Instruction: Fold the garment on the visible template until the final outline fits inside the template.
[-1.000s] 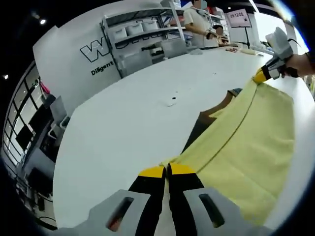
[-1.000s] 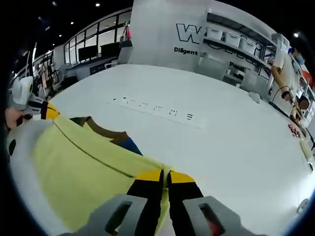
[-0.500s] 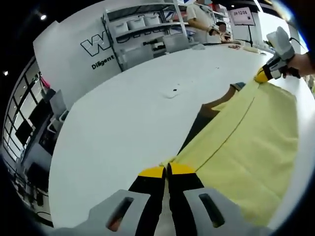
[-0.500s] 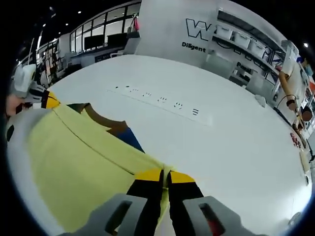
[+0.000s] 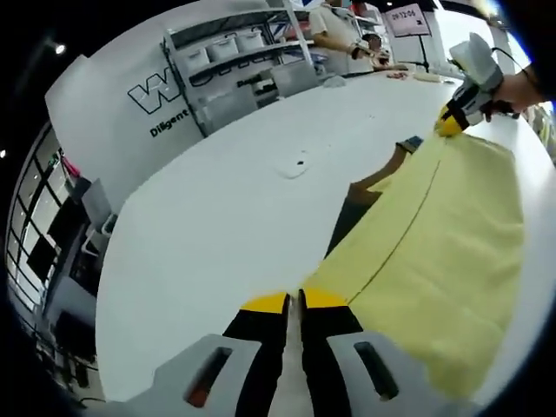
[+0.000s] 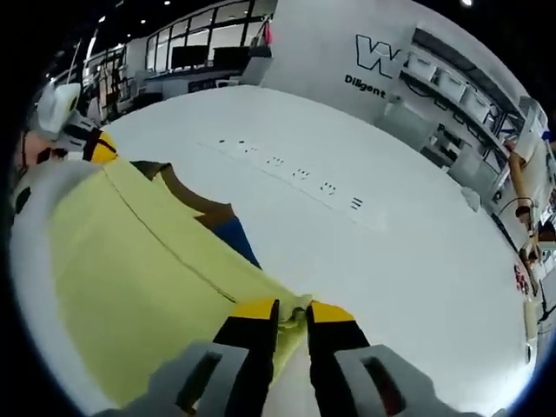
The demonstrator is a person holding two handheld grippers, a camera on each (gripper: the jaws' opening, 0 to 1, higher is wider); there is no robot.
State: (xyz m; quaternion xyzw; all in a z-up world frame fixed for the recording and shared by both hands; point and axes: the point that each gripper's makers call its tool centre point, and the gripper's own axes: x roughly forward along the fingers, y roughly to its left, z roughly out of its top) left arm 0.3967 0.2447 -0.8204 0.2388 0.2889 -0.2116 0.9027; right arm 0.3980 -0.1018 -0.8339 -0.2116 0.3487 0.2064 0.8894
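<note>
A pale yellow garment [image 5: 434, 234] is stretched between my two grippers over the white table [image 5: 217, 226]. My left gripper [image 5: 295, 301] is shut on one corner of it. At the far end my right gripper [image 5: 450, 122], held in a hand, grips the other corner. In the right gripper view, my right gripper [image 6: 294, 309] pinches a bunched corner of the garment [image 6: 130, 261], its jaws slightly apart. My left gripper [image 6: 97, 148] holds the far corner at upper left. A brown and blue template [image 6: 217, 221] pokes out from under the cloth's edge, also seen as the template [image 5: 347, 217].
Shelving with bins [image 5: 234, 61] lines the wall behind the table, and people [image 5: 334, 26] stand at its far end. A small object [image 5: 300, 165] lies on the table. A row of small dark marks [image 6: 295, 174] crosses the tabletop beyond the garment.
Both views have shifted as the hands moved the stretched garment. The gap between the right gripper's jaws is a little wider, with cloth still between them. The left grip is unchanged.
</note>
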